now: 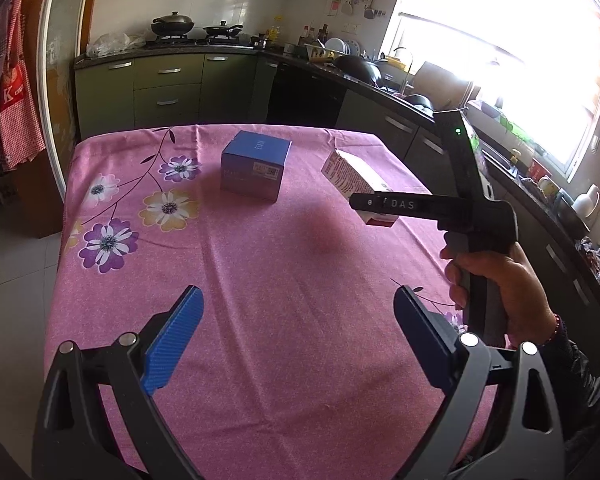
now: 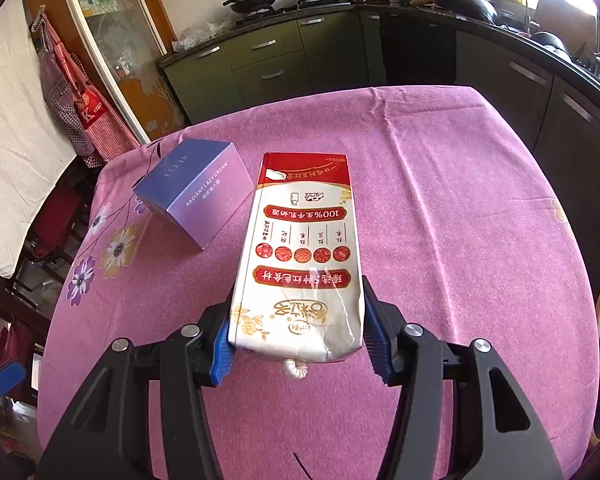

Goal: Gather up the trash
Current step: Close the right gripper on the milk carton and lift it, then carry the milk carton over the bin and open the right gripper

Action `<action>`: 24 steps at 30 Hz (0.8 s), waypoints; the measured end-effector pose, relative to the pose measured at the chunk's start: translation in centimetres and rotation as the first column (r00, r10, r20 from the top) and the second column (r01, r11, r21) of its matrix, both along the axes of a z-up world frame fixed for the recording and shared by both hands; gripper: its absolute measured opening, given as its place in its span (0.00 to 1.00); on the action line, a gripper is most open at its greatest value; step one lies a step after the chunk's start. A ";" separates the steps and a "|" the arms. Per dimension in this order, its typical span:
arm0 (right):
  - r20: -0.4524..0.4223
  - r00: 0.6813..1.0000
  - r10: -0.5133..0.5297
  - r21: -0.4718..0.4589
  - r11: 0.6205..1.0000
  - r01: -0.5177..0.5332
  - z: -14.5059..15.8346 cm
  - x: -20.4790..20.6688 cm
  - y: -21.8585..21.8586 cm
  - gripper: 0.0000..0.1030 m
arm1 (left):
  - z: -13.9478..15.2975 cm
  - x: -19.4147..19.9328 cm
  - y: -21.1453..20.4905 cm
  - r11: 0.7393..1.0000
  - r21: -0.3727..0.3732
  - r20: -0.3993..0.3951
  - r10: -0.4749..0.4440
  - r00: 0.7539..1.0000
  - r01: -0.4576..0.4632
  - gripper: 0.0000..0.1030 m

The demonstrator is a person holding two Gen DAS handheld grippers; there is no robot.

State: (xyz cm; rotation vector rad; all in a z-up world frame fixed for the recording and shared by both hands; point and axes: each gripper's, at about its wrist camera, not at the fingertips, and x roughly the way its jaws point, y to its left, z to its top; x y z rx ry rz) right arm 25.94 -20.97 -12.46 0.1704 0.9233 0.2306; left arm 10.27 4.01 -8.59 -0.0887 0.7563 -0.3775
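Cardboard, red and white and printed with rows of small round pictures, makes up the long milk carton clamped in the right claw. Its 2 blue ribbed pads press the carton's dented near end from both sides, and the lower corners of that end are hidden behind them. A short white ribbed straw stub pokes out beneath the near edge. In the left wrist view most of the carton sits behind the black body of the right tool, so only its far end and a strip of its side show; whether its far end touches the cloth cannot be told from either view.

To the carton's left stands a glossy blue-violet cardboard cube box, near but apart from it, resting flat on the pink flower-printed tablecloth over the bench. Its side lettering is partly legible in the right wrist view; the label on the box in the left wrist view is too small to read.

The left claw hangs over the near part of the bench with its blue textured pads spread wide and nothing between them. A bare hand grips the right tool's handle, its wrist cut off by the left claw's frame. Bright window glare washes out the far-right counter.
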 end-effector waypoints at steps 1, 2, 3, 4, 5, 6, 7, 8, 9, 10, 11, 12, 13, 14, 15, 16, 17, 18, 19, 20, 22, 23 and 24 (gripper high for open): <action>0.006 1.000 0.002 0.010 1.000 -0.002 0.3 -0.6 -0.5 0.52 | 0.1 0.0 -0.3 1.000 0.003 0.001 -0.004 1.000 0.004 0.88; 0.012 1.000 0.001 0.023 1.000 -0.001 0.7 -1.3 -1.2 0.52 | 0.1 0.0 -0.6 1.000 0.006 0.002 -0.008 1.000 0.008 0.88; 0.019 1.000 -0.002 0.035 0.999 0.001 1.1 -2.1 -1.7 0.52 | 0.2 0.0 -0.9 1.000 0.009 0.004 -0.015 1.000 0.015 0.88; 0.026 1.000 -0.007 0.046 0.999 0.006 1.5 -2.7 -2.4 0.52 | 0.3 0.0 -1.3 1.000 0.011 0.005 -0.021 1.000 0.021 0.88; 0.036 0.999 -0.016 0.055 0.998 0.014 2.0 -3.7 -3.3 0.52 | 0.3 -0.1 -1.6 1.000 0.013 0.006 -0.028 1.000 0.027 0.88; 0.045 0.999 -0.028 0.059 0.998 0.025 2.5 -4.5 -4.2 0.52 | 0.3 0.0 -2.0 0.999 0.015 0.006 -0.036 0.999 0.036 0.88; 0.056 0.997 -0.046 0.062 0.997 0.042 3.0 -5.4 -5.4 0.52 | 0.3 0.0 -2.5 0.999 0.018 0.003 -0.046 0.999 0.046 0.88; 0.065 0.996 -0.067 0.063 0.996 0.063 3.5 -6.2 -6.6 0.52 | 0.3 0.0 -3.0 0.998 0.023 0.001 -0.056 0.998 0.056 0.88; 0.073 0.993 -0.096 0.060 0.994 0.092 3.9 -7.1 -8.1 0.52 | 0.3 0.1 -3.6 0.997 0.029 -0.001 -0.067 0.998 0.067 0.88; 0.079 0.989 -0.128 0.055 0.991 0.124 4.1 -8.0 -9.8 0.52 | 0.2 0.1 -4.1 0.996 0.036 -0.002 -0.077 0.997 0.078 0.88; 0.081 0.982 -0.169 0.050 0.985 0.165 4.3 -8.9 -11.7 0.52 | 0.2 0.1 -4.7 0.995 0.041 -0.004 -0.087 0.996 0.087 0.88; 0.079 0.974 -0.213 0.045 0.977 0.210 4.5 -9.5 -13.8 0.52 | 0.2 0.1 -5.2 0.994 0.045 -0.005 -0.098 0.995 0.099 0.88; 0.075 0.962 -0.264 0.036 0.964 0.262 4.4 -10.4 -16.1 0.52 | 0.2 0.1 -5.8 0.993 0.047 -0.005 -0.109 0.994 0.110 0.88; 0.071 0.948 -0.311 0.027 0.950 0.310 4.2 -11.0 -18.3 0.52 | 0.2 0.2 -6.3 0.992 0.048 -0.004 -0.118 0.993 0.118 0.88; 0.062 0.930 -0.362 0.014 0.932 0.362 4.0 -11.7 -20.7 0.52 | 0.2 0.2 -6.8 0.991 0.049 -0.003 -0.128 0.992 0.128 0.88; 0.053 0.915 -0.400 0.001 0.916 0.400 3.5 -12.1 -22.8 0.52 | 0.2 0.2 -7.3 0.990 0.050 -0.004 -0.134 0.991 0.134 0.88; 0.041 0.898 -0.438 -0.018 0.898 0.439 3.0 -12.7 -24.8 0.52 | 0.2 0.3 -7.8 0.989 0.050 -0.005 -0.142 0.990 0.142 0.88; 0.031 0.881 -0.472 -0.038 0.880 0.473 2.5 -13.2 -26.7 0.52 | 0.2 0.3 -8.3 0.987 0.051 -0.008 -0.150 0.989 0.150 0.88; 0.024 0.866 -0.500 -0.054 0.864 0.501 1.9 -13.6 -28.2 0.52 | 0.1 0.3 -8.8 0.986 0.053 -0.009 -0.157 0.988 0.157 0.88; 0.015 0.850 -0.526 -0.075 0.847 0.526 1.1 -14.0 -29.8 0.52 | 0.0 0.3 -9.3 0.985 0.057 -0.012 -0.164 0.986 0.164 0.88; 0.001 0.829 -0.559 -0.093 0.826 0.556 -0.6 -14.5 -31.9 0.53 | -0.2 0.3 -10.3 0.982 0.064 -0.018 -0.177 0.984 0.177 0.88; -0.011 0.821 -0.570 -0.092 0.819 0.567 -1.5 -14.7 -32.9 0.53 | -0.2 0.3 -10.5 0.981 0.067 -0.020 -0.181 0.983 0.182 0.88; -0.024 0.816 -0.578 -0.088 0.814 0.574 -2.4 -14.8 -33.7 0.55 | -0.3 0.3 -10.9 0.980 0.072 -0.022 -0.184 0.983 0.185 0.88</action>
